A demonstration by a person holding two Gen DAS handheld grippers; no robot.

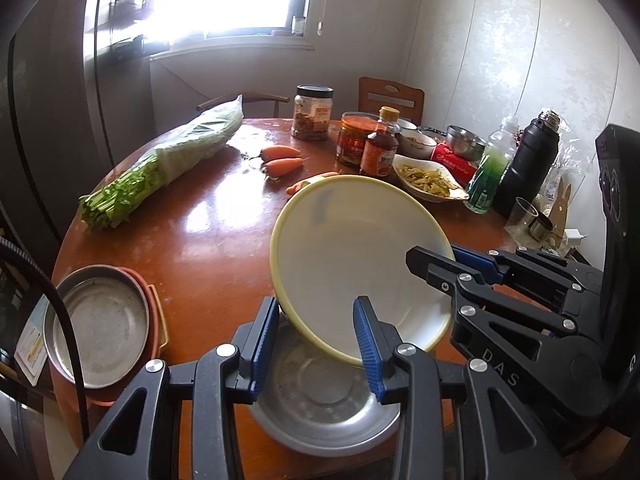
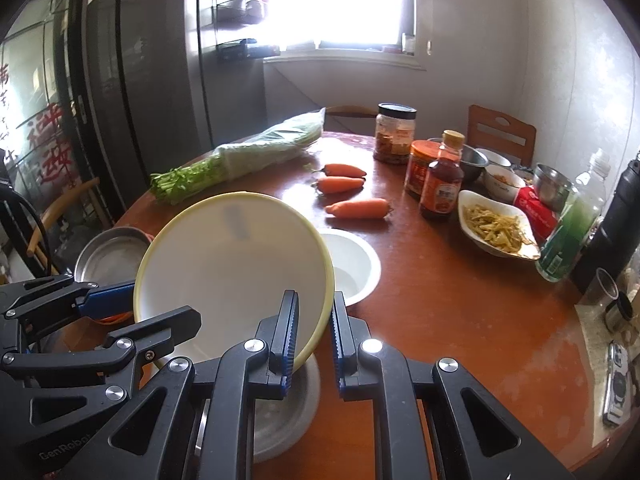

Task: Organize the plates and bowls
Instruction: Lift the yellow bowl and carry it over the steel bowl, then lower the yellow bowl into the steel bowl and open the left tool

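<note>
A white bowl with a pale yellow rim (image 1: 352, 256) (image 2: 232, 264) hangs tilted above the table, held from both sides. My left gripper (image 1: 316, 344) is shut on its near rim, one finger outside the wall and one inside. My right gripper (image 2: 314, 336) is shut on the opposite rim and shows in the left wrist view as a dark arm (image 1: 440, 264). Directly below the bowl a metal dish (image 1: 320, 412) (image 2: 280, 412) rests on the table. A small white bowl (image 2: 356, 268) stands just behind. A metal plate (image 1: 100, 320) (image 2: 108, 248) lies on an orange tray (image 1: 158, 312) at the left edge.
On the round brown table (image 1: 208, 248) lie bagged celery (image 1: 168, 160) and carrots (image 2: 344, 184). Jars (image 2: 394, 136), a sauce bottle (image 2: 442, 184), a dish of shredded food (image 2: 496, 228), steel bowls (image 2: 554, 186), a green bottle (image 2: 568, 232) and a black flask (image 1: 532, 160) crowd the far right. A fridge (image 2: 140, 100) stands to the left.
</note>
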